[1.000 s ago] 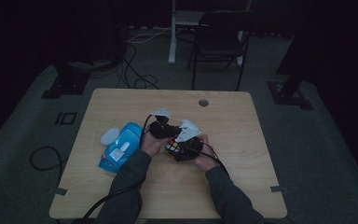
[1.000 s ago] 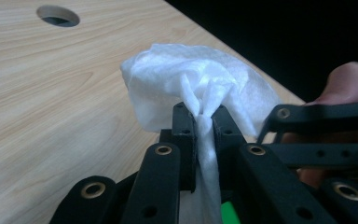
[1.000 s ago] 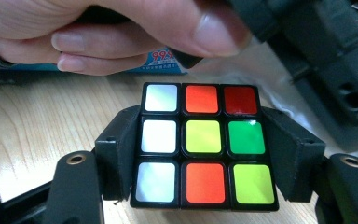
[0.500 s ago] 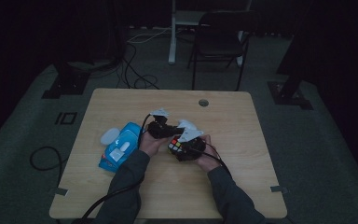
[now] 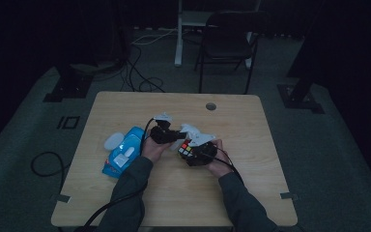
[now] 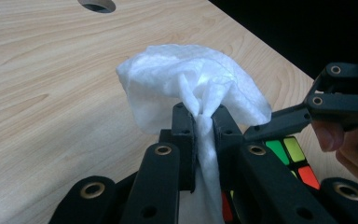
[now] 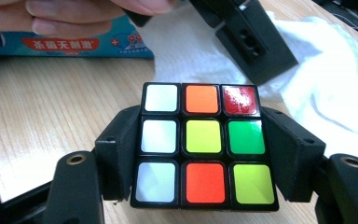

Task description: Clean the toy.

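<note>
A colour-tiled puzzle cube (image 7: 203,144) sits clamped between the jaws of my right gripper (image 7: 203,135), its white, orange, red, yellow and green tiles facing the camera. My left gripper (image 6: 200,116) is shut on a bunched white wipe (image 6: 191,79), which it holds just beside the cube (image 6: 289,154). In the high view both hands meet at the table's middle: the left gripper (image 5: 174,135) with the wipe (image 5: 193,130), and the right gripper (image 5: 195,152) with the cube (image 5: 185,147). The wipe (image 7: 326,70) spreads behind the cube.
A blue pack of wet wipes (image 5: 123,153) lies left of the hands, with a small white lid (image 5: 113,141) beside it. The wooden table (image 5: 251,193) has a round cable hole (image 5: 210,106) near its far edge. A black chair (image 5: 229,46) stands beyond the table.
The two hands and their grippers have edged slightly to the right over the table, the wipe staying against the cube. Both grips are unchanged.
</note>
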The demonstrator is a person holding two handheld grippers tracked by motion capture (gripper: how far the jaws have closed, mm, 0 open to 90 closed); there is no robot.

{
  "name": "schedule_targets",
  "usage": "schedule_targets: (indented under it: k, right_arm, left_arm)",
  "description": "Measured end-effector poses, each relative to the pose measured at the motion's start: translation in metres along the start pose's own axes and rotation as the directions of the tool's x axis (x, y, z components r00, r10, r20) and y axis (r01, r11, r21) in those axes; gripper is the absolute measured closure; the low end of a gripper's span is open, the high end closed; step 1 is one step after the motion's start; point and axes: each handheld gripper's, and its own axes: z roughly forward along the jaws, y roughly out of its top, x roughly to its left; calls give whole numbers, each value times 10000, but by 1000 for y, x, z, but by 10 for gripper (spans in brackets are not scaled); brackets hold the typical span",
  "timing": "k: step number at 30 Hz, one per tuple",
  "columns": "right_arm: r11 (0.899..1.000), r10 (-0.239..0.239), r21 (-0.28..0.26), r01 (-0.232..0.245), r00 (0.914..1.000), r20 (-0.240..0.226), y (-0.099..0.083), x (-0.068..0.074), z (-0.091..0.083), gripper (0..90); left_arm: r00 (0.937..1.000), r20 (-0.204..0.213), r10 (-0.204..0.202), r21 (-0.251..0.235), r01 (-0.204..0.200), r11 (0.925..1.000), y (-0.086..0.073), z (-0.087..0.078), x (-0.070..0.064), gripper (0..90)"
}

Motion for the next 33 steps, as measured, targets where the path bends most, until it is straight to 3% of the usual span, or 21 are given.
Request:
schedule_targets:
  k: [7, 14, 20, 33]
  right_arm:
    - [9999, 152, 32, -152, 9998, 159, -4, -5, -3, 343]
    - [9996, 293, -24, -292, 9990, 326, -7, -10, -8, 342]
    - [9994, 351, -48, -349, 9985, 410, -7, -12, -11, 342]
    - [9983, 587, -58, -584, 9957, 713, -13, -19, -18, 343]
  left_arm:
    - [9993, -303, 237, 212, -231, 9995, -2, -1, -2, 838]
    - [9958, -872, 265, 305, -239, 9992, -6, -1, -4, 838]
    - [9939, -1086, 207, 348, -170, 9992, -9, 0, -3, 837]
    - [9838, -1756, 358, 359, -299, 9989, -16, -2, -11, 838]
